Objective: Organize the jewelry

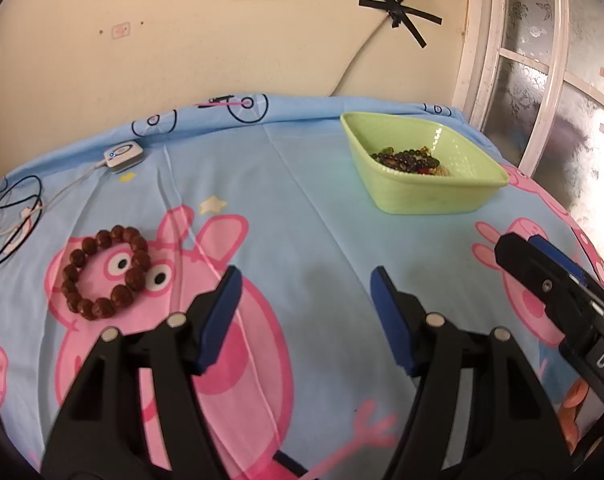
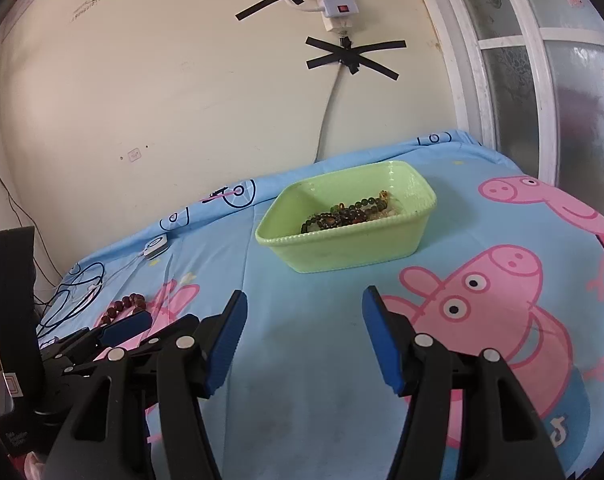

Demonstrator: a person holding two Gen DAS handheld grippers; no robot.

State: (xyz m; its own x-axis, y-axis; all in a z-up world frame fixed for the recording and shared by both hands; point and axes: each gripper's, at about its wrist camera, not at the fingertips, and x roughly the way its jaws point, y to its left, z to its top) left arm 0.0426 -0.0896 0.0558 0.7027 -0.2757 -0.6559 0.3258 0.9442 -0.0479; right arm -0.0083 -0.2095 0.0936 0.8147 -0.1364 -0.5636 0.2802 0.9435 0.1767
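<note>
A brown wooden bead bracelet (image 1: 103, 272) lies flat on the blue cartoon sheet, left of my left gripper (image 1: 306, 280); it shows partly in the right wrist view (image 2: 123, 306). A green plastic basket (image 1: 442, 196) stands far right and holds dark bead jewelry (image 1: 408, 160); it also shows in the right wrist view (image 2: 342, 246), with the beads (image 2: 344, 216) inside. My left gripper is open and empty above the sheet. My right gripper (image 2: 304, 302) is open and empty, in front of the basket. The right gripper shows at the right edge of the left wrist view (image 1: 542, 276).
A small white device (image 1: 121, 154) with a cable lies at the sheet's far left by the wall. Black cords (image 1: 9, 216) lie at the left edge. A power strip (image 2: 334, 0) is taped to the wall. A window frame (image 2: 534, 80) stands at right.
</note>
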